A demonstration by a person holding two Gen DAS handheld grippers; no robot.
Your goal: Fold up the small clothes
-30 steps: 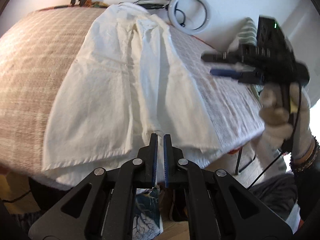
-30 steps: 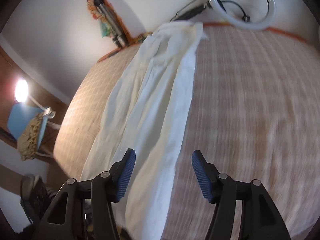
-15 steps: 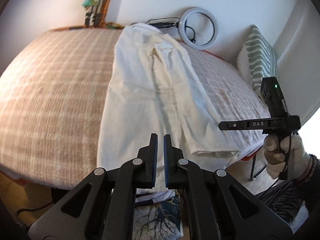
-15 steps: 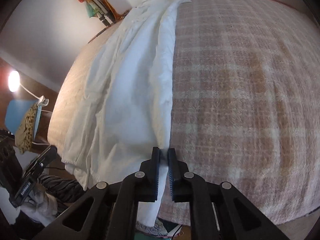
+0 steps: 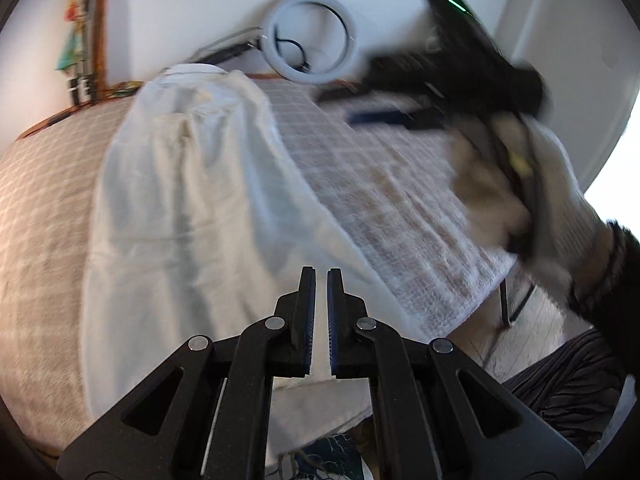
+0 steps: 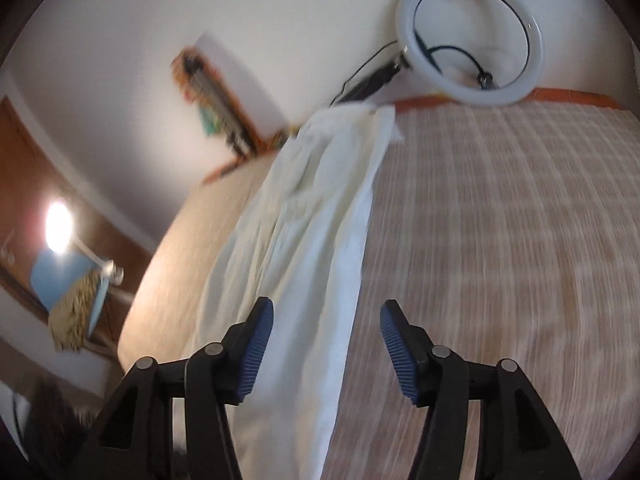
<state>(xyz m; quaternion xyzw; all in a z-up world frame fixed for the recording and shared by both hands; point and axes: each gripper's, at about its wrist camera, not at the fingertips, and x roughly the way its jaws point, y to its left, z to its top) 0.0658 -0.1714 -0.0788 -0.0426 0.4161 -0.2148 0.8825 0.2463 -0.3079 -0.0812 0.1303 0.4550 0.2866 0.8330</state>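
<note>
A long white garment (image 5: 192, 216) lies stretched along the bed, its near end hanging over the bed's front edge; it also shows in the right wrist view (image 6: 304, 264). My left gripper (image 5: 321, 276) has its jaws nearly together just above the garment's near hem, with no cloth seen between them. My right gripper (image 6: 326, 312) is open and empty above the garment's right edge. It also shows in the left wrist view (image 5: 360, 104), blurred and raised above the bed at upper right, held by a gloved hand.
The bed has a beige checked blanket (image 6: 500, 240). A white ring light (image 6: 470, 38) leans on the wall at the bed's far end. A lamp (image 6: 58, 222) and blue chair (image 6: 64, 284) stand at left. Dark fabric (image 5: 560, 380) lies by the floor at right.
My right gripper has opened, let go of the garment's edge and risen above the bed. My left gripper has moved in over the garment's near end, jaws unchanged.
</note>
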